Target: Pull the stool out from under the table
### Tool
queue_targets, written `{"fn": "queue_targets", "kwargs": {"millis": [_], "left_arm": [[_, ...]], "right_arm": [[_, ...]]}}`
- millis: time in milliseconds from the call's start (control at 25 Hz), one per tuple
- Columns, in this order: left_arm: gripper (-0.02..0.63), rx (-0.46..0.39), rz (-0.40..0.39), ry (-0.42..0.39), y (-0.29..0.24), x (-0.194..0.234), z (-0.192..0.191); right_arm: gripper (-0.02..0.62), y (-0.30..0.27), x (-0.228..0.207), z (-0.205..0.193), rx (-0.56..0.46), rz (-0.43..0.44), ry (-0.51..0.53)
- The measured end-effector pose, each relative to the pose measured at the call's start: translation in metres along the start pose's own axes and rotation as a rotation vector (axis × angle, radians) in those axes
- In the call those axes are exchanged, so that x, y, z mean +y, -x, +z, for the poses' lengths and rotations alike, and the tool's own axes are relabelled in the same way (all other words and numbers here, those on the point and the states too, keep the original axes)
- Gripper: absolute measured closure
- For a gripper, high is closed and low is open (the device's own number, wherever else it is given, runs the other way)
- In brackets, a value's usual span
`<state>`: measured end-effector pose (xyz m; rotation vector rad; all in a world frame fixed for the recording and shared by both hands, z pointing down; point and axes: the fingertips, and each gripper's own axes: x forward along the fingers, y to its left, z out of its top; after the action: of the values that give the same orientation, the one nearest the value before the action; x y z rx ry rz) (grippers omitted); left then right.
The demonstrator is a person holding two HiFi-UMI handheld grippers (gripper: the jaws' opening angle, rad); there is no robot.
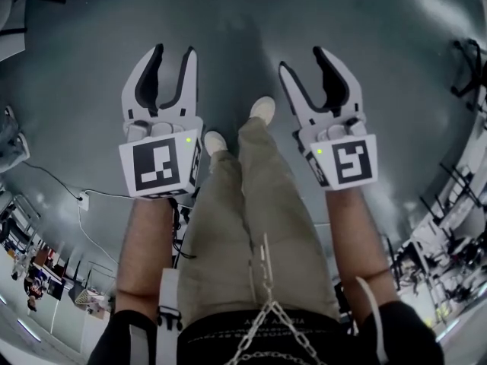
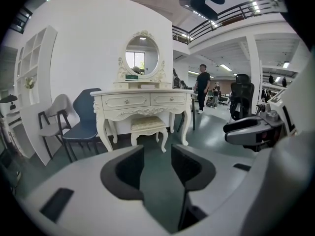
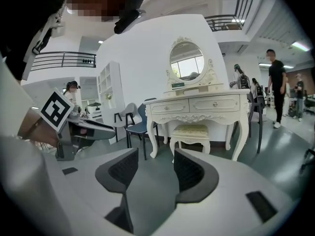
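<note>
A cream stool with carved legs stands tucked under a cream dressing table with an oval mirror, some way ahead of me. The right gripper view has the same stool under the table. Both grippers are held out in front of me over the grey floor, well short of the stool. My left gripper is open with nothing between its jaws, and so is my right gripper. In the gripper views the left gripper and right gripper frame only bare floor.
A blue chair and a white chair stand left of the table beside a white shelf unit. People stand in the hall to the right. My legs and white shoes are below the grippers.
</note>
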<state>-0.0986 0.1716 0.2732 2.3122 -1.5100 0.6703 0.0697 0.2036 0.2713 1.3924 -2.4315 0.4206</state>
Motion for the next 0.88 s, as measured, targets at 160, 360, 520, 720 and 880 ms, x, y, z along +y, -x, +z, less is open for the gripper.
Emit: {"fn": "queue_targets", "kwargs": {"millis": [160, 360, 520, 720, 880], "left_arm": [[0.447, -0.007, 0.019, 0.008, -0.007, -0.003, 0.013], [0.448, -0.027, 0.060, 0.028, -0.011, 0.001, 0.021], [0.446, -0.016, 0.072, 0.043, -0.012, 0.004, 0.017], [0.448, -0.010, 0.054, 0.040, -0.021, 0.013, 0.009], [0.446, -0.003, 0.042, 0.050, -0.035, 0.016, 0.006]], "right_arm": [[0.390, -0.002, -0.008, 0.007, -0.005, 0.034, 0.001], [0.390, -0.010, -0.019, 0.011, -0.006, 0.065, 0.009], [0.390, -0.016, -0.026, 0.012, -0.002, 0.066, -0.009], [0.390, -0.027, -0.025, 0.005, 0.024, 0.040, -0.035], [0.390, -0.038, -0.025, 0.010, 0.023, 0.032, -0.030]]}}
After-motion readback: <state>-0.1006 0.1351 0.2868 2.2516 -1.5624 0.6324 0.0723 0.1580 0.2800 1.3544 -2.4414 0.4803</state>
